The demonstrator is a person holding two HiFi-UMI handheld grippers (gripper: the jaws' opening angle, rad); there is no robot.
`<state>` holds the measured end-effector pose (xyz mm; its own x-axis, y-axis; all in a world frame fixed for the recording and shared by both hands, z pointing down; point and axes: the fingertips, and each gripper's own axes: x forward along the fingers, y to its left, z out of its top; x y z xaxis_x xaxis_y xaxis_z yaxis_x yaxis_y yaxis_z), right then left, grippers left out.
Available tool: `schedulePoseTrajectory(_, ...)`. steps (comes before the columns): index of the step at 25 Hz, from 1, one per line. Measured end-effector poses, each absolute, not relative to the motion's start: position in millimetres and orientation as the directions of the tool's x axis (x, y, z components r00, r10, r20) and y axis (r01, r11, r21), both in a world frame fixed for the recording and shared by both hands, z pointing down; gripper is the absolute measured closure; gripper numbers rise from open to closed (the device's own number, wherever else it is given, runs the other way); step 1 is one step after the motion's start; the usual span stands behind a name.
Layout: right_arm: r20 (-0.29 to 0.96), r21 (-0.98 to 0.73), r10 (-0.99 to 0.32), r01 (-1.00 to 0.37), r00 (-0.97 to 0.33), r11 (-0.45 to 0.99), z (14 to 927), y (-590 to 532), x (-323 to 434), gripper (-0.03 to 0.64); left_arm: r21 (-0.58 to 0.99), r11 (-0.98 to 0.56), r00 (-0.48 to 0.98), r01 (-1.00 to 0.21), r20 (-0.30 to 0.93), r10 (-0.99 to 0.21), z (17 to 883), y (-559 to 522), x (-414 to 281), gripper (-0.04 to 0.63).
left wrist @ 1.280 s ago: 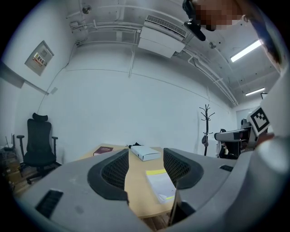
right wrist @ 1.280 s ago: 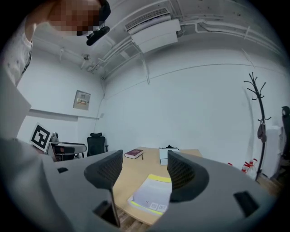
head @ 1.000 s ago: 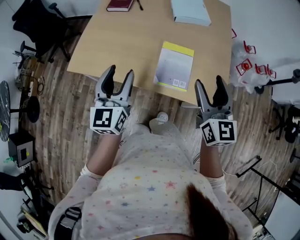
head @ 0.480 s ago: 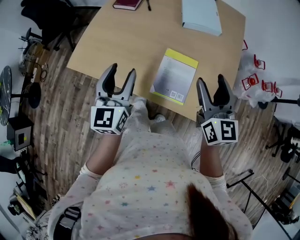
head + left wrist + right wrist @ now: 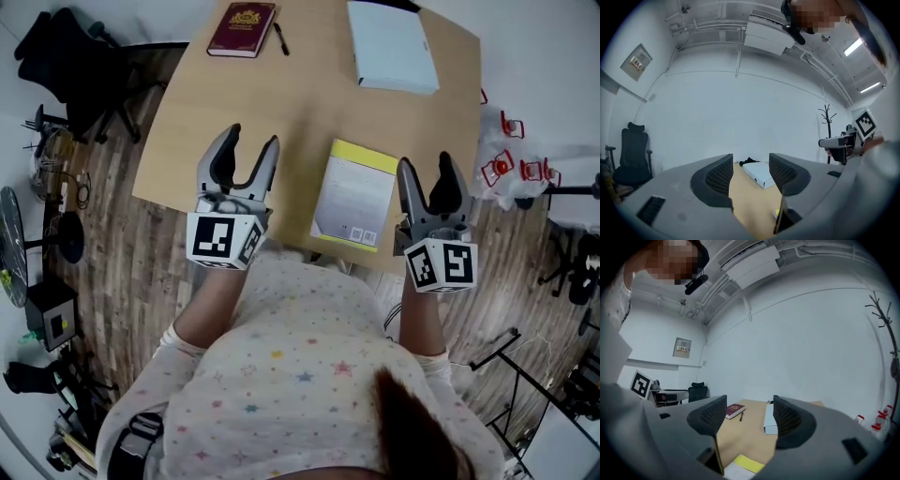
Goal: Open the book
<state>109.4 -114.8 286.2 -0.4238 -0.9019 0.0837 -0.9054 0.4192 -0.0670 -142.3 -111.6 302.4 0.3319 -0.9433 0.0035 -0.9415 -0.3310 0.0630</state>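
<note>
A closed book [image 5: 354, 195], white with a yellow strip along its far edge, lies flat near the front edge of the wooden table [image 5: 281, 94]. My left gripper [image 5: 253, 141] hovers open over the table to the book's left, nothing between its jaws. My right gripper [image 5: 425, 164] is open and empty just right of the book, at the table's front right edge. In the right gripper view the book's yellow end [image 5: 749, 464] shows low between the open jaws of that gripper [image 5: 750, 416]. The left gripper view shows its open gripper [image 5: 751, 173] with a sliver of the book [image 5: 778, 214] at the lower right.
A dark red book [image 5: 242, 17] and a pen [image 5: 280, 37] lie at the table's far left. A pale flat box [image 5: 392, 45] sits at the far right. Office chairs [image 5: 66, 66] and stands crowd the floor on the left; red-marked gear [image 5: 502, 159] lies to the right.
The person has stepped closer to the table. Both grippers, earlier short of its front edge, now reach over it on either side of the book. Their jaws stay open.
</note>
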Motion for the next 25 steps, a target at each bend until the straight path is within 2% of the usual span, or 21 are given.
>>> schedulePoseTrajectory(11, 0.126, -0.087, -0.934, -0.942, -0.334, 0.325, 305, -156, 85, 0.316, 0.095, -0.409, 0.413, -0.907, 0.016, -0.911, 318, -179, -163, 0.377)
schedulePoseTrajectory(25, 0.235, -0.119, -0.873, -0.904, -0.428, 0.411, 337, -161, 72, 0.322, 0.094, -0.299, 0.305, -0.950, 0.065, -0.950, 336, -169, -162, 0.377)
